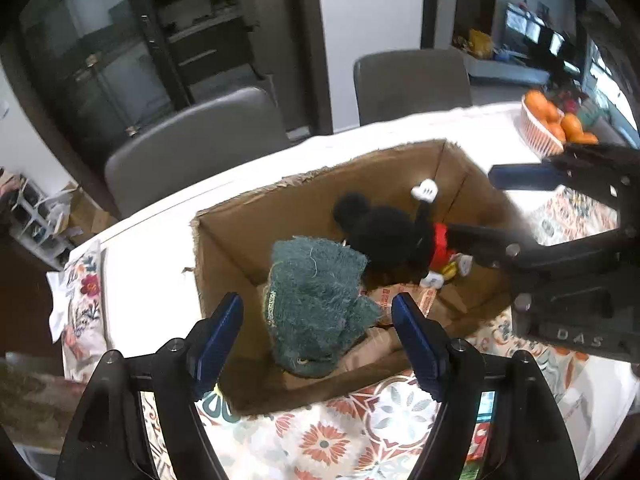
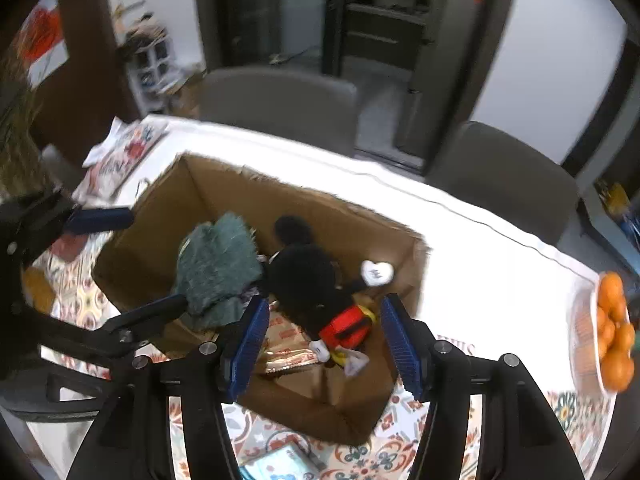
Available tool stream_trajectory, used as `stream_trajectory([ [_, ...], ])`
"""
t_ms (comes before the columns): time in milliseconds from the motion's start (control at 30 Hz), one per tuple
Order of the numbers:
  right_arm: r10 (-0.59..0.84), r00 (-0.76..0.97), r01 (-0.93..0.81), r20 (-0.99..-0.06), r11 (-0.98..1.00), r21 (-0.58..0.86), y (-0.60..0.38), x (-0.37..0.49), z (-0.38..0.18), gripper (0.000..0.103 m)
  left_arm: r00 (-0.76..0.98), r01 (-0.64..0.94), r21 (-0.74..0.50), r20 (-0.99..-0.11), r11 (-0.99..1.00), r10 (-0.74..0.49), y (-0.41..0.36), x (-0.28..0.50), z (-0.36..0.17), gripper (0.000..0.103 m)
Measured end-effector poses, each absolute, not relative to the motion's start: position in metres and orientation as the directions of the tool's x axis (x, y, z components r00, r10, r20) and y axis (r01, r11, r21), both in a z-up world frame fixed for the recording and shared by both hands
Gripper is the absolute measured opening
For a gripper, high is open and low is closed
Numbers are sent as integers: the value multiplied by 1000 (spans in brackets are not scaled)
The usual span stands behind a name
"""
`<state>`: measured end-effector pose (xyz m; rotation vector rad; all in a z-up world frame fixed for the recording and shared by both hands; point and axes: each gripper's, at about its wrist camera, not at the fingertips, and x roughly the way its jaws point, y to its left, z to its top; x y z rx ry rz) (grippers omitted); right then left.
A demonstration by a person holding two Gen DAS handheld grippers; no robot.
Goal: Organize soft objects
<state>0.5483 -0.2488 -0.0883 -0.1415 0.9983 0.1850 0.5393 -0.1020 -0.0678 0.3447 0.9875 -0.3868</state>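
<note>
An open cardboard box (image 1: 224, 256) (image 2: 168, 208) stands on the table. Inside lie a shaggy teal soft toy (image 1: 316, 292) (image 2: 218, 268) and a black mouse plush with red shorts and white gloves (image 1: 392, 236) (image 2: 312, 284). My left gripper (image 1: 318, 324) is open and empty, just above the box's near side over the teal toy. My right gripper (image 2: 324, 332) is open and empty above the mouse plush's legs; it also shows in the left wrist view (image 1: 512, 220). The left gripper shows at the left of the right wrist view (image 2: 132, 260).
A patterned floral cloth (image 1: 340, 432) (image 2: 380, 452) lies under the box on the white table (image 1: 140, 248) (image 2: 480, 264). A basket of oranges (image 1: 552, 124) (image 2: 608, 332) sits at the right. A floral pouch (image 1: 84, 304) (image 2: 120, 156) lies at the left. Two grey chairs (image 1: 192, 144) stand behind.
</note>
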Motion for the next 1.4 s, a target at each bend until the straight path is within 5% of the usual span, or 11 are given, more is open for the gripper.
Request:
stream_trajectory([
  [767,-14,714,-9,-700,1000,-29,-269,410,-15,65,661,355,64,-723,933,-202,-88,418,1,78],
  [1400,16,728,34,-685,998,60,-294,335,-47,70,639,386,32,-730,922,-242,-104,339,-28,80],
])
